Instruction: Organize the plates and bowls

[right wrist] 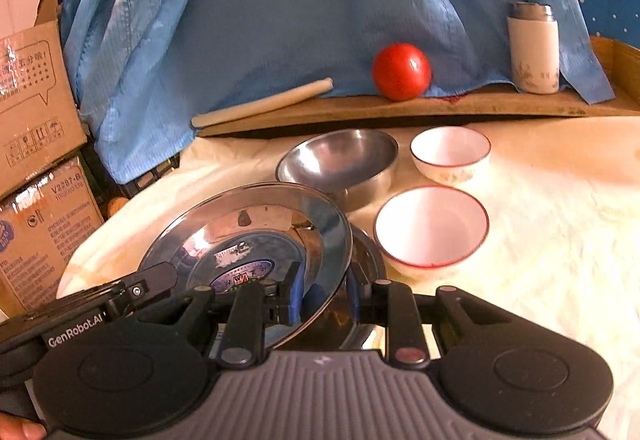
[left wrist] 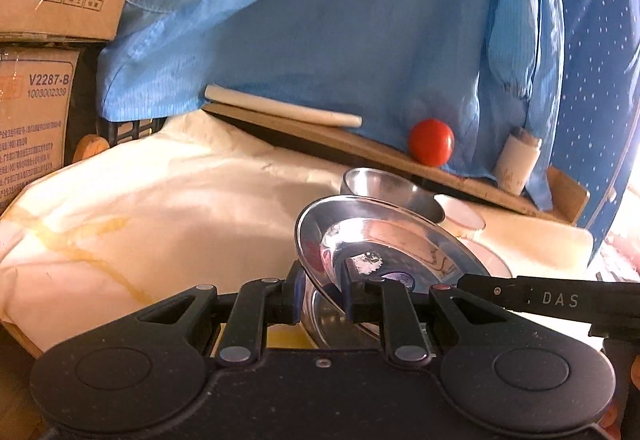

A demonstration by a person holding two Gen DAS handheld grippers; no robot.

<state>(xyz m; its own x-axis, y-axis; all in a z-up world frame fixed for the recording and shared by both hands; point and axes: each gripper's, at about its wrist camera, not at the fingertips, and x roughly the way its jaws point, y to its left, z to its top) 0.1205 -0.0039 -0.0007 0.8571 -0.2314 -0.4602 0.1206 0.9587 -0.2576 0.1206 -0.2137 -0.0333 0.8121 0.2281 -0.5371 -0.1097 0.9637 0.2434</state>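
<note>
In the left wrist view, the left gripper (left wrist: 322, 290) is clamped on the near rim of a steel plate (left wrist: 384, 240), blue pads on either side of the edge. Plate is tilted, lifted above a second steel plate (left wrist: 340, 324) lying under it on the cream cloth (left wrist: 160, 200). The right gripper's finger (left wrist: 520, 290) comes in from the right at the plate's edge. Behind the plate: a steel bowl (left wrist: 384, 188), then a white bowl (left wrist: 464, 218) partly hidden. A tomato (left wrist: 431, 142), a white rolling pin (left wrist: 280, 106) and a white bottle (left wrist: 516, 164) sit on a wooden board (left wrist: 360, 150) under blue fabric (left wrist: 340, 20). Cardboard boxes (left wrist: 40, 40) on the left.

In the right wrist view, the right gripper (right wrist: 323, 298) is closed on the same tilted steel plate (right wrist: 256, 232) at its near-right rim. The left gripper (right wrist: 132, 290) grips the left side. Lower plate (right wrist: 368, 260) shows beneath on the right. Steel bowl (right wrist: 340, 160) stands just behind; a red-rimmed white bowl (right wrist: 432, 228) to the right, a smaller white bowl (right wrist: 450, 154) behind that. Tomato (right wrist: 402, 71), rolling pin (right wrist: 264, 102), bottle (right wrist: 533, 48) on the board (right wrist: 440, 106). A fingertip (right wrist: 20, 430) shows bottom left.
</note>
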